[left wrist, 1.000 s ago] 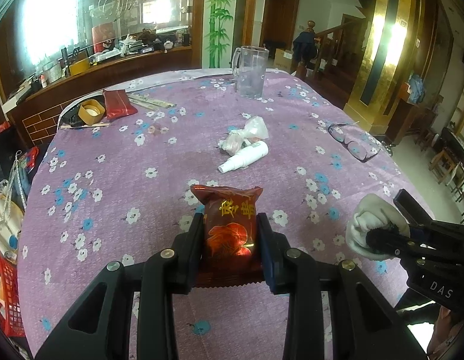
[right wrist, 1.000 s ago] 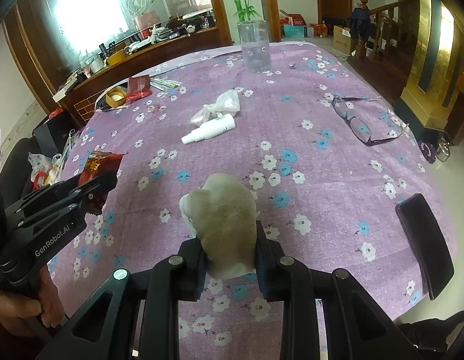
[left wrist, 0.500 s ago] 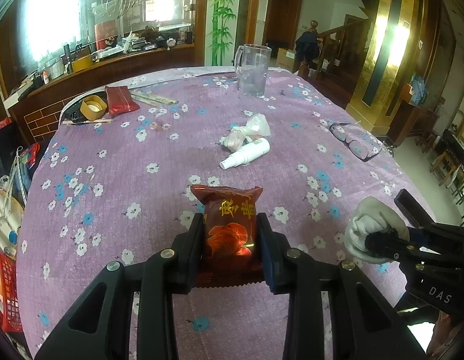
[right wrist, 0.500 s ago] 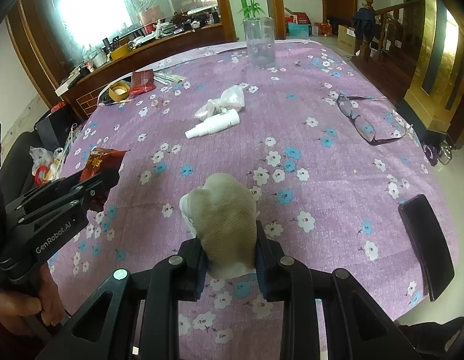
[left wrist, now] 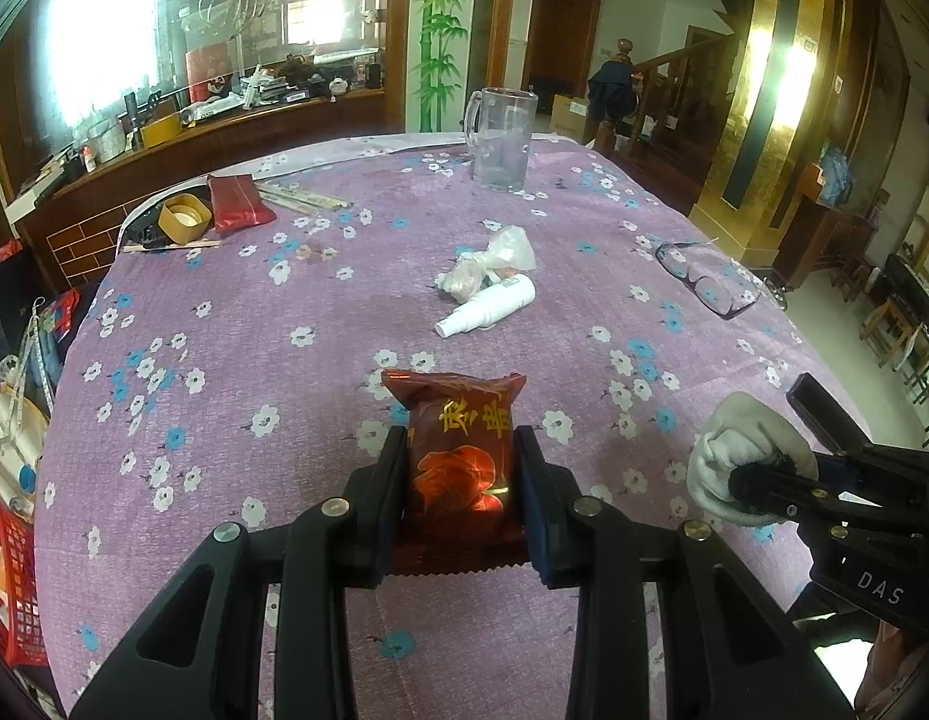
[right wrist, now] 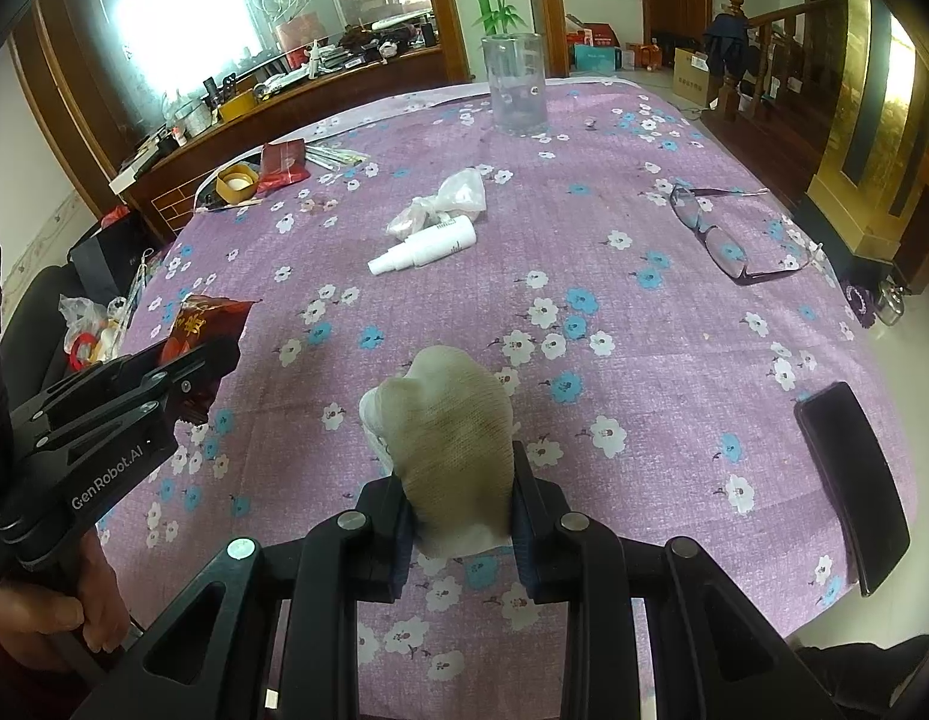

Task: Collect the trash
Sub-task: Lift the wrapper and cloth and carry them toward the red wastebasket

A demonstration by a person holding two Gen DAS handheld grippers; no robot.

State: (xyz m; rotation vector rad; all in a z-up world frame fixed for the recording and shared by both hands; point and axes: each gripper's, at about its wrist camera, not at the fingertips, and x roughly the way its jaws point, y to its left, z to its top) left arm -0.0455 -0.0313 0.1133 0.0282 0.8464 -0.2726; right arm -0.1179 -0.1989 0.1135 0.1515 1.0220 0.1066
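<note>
My left gripper (left wrist: 461, 474) is shut on a red snack packet (left wrist: 458, 438) with gold lettering, held above the near part of the purple flowered tablecloth (left wrist: 272, 324). From the right wrist view the same packet (right wrist: 203, 321) pokes out of the left gripper at the left edge. My right gripper (right wrist: 458, 501) is shut on a crumpled stained white tissue wad (right wrist: 446, 426); in the left wrist view that wad (left wrist: 746, 450) shows at the right. Mid-table lie a crumpled clear plastic bag (left wrist: 491, 261) and a white spray bottle (left wrist: 488, 312) beside it.
A glass mug (left wrist: 500, 138) stands at the far edge. Spectacles (left wrist: 704, 285) lie at the right, a black phone (right wrist: 848, 480) near the right rim. A tape roll (left wrist: 184, 217), a red pouch (left wrist: 236, 201) and chopsticks sit far left. A red basket (left wrist: 8, 570) stands beside the table.
</note>
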